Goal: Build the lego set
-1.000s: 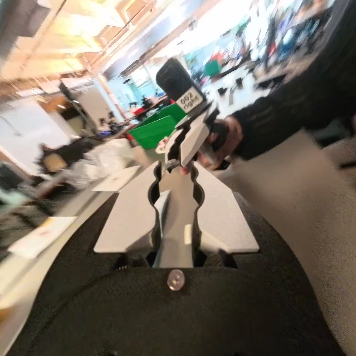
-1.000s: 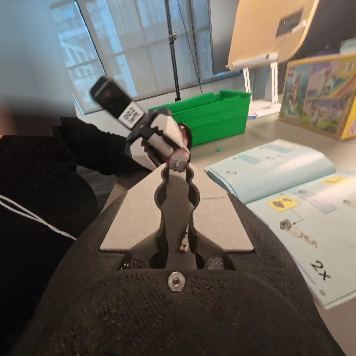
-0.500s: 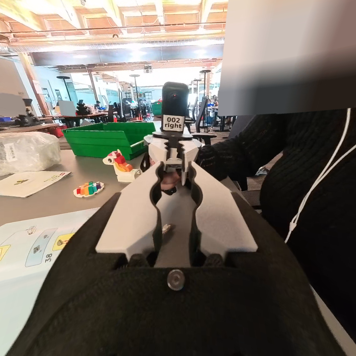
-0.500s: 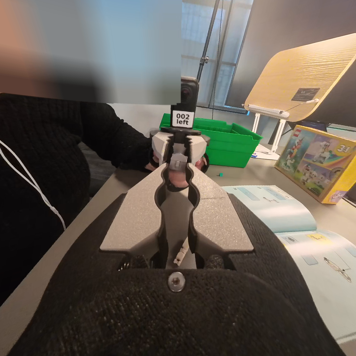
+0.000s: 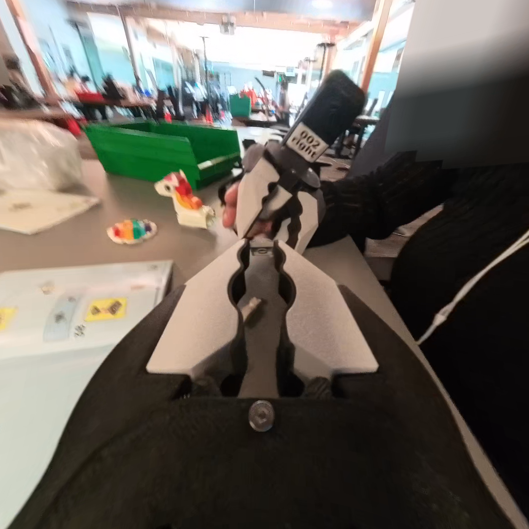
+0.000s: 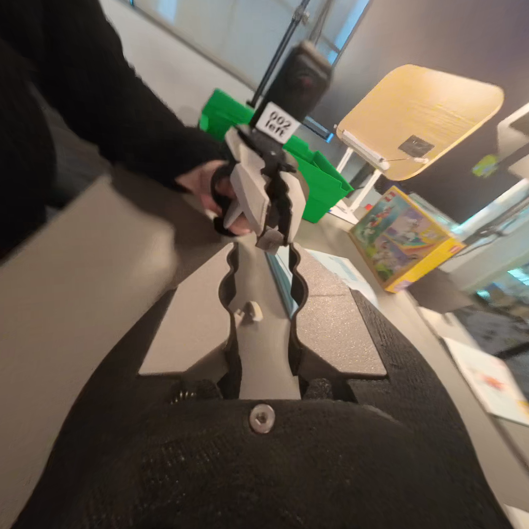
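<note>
My left gripper (image 5: 260,245) is shut on a small grey lego piece (image 5: 261,249) and holds it above the table. In the right wrist view the left gripper (image 6: 274,230) comes in from the left, tilted, with the grey piece (image 6: 269,240) at its tips. My right gripper (image 6: 262,249) faces it tip to tip. Its jaws stand apart just below the piece and hold nothing. It also shows in the left wrist view (image 5: 273,233), tilted, held by a hand. A small pale piece (image 6: 249,312) lies on the table under the right gripper's gap.
A unicorn lego model (image 5: 186,200) and a rainbow piece (image 5: 131,231) sit on the table before a green bin (image 5: 160,151). An open instruction booklet (image 5: 71,300) lies at the left. The lego box (image 6: 400,237) and a wooden stand (image 6: 415,120) stand beyond. A person in black sleeves sits close. Less than 4 cm separates the two grippers' tips. It is some 20 cm from my right tips to the unicorn lego model (image 5: 186,200).
The right gripper's jaws have widened and no longer close around the grey piece. The left gripper keeps the piece. Both grippers have tilted and the views are blurred with motion.
</note>
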A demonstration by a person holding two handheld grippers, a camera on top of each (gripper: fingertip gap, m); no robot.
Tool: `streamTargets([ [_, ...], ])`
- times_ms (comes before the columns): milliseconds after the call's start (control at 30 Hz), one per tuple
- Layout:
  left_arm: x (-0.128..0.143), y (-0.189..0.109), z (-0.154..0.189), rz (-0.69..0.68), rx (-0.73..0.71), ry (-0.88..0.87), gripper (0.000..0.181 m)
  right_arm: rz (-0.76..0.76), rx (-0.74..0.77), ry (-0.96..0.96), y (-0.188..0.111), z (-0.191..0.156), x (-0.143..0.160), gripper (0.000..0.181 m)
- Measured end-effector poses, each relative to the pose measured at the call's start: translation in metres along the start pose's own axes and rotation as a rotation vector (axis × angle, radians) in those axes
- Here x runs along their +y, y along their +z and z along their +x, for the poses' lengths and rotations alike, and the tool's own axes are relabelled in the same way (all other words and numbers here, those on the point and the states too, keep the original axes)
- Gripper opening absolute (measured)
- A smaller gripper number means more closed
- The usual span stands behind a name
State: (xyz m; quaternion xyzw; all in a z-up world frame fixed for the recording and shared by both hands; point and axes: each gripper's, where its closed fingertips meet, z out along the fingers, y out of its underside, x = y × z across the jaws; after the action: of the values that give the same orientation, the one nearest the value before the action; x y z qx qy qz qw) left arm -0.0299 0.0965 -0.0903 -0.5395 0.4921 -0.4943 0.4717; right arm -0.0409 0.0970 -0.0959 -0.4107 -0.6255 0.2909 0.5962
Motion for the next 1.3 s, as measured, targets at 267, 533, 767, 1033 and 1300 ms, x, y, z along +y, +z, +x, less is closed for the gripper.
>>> streamTargets([
  [267, 0.015, 0.0, 0.008, -0.06, 0.234, -0.428, 0.016, -0.126, 0.018, -0.379, 0.003, -0.015, 0.012, 0.03],
  [533, 0.025, 0.002, 0.016, -0.144, 0.269, -0.44, 0.016, -0.113, 0.01, -0.417, 0.005, -0.021, 0.008, 0.028],
  [767, 0.021, 0.001, 0.019, -0.112, 0.318, -0.479, 0.016, -0.1, 0.009, -0.424, 0.008, -0.025, 0.006, 0.015],
  [1033, 0.008, 0.0, 0.014, -0.009, 0.297, -0.476, 0.016, -0.071, 0.115, -0.416, 0.005, -0.008, -0.004, 0.015],
  [1300, 0.008, 0.002, 0.015, -0.002, 0.329, -0.534, 0.018, -0.071, 0.124, -0.43, 0.006, -0.008, -0.003, 0.015],
])
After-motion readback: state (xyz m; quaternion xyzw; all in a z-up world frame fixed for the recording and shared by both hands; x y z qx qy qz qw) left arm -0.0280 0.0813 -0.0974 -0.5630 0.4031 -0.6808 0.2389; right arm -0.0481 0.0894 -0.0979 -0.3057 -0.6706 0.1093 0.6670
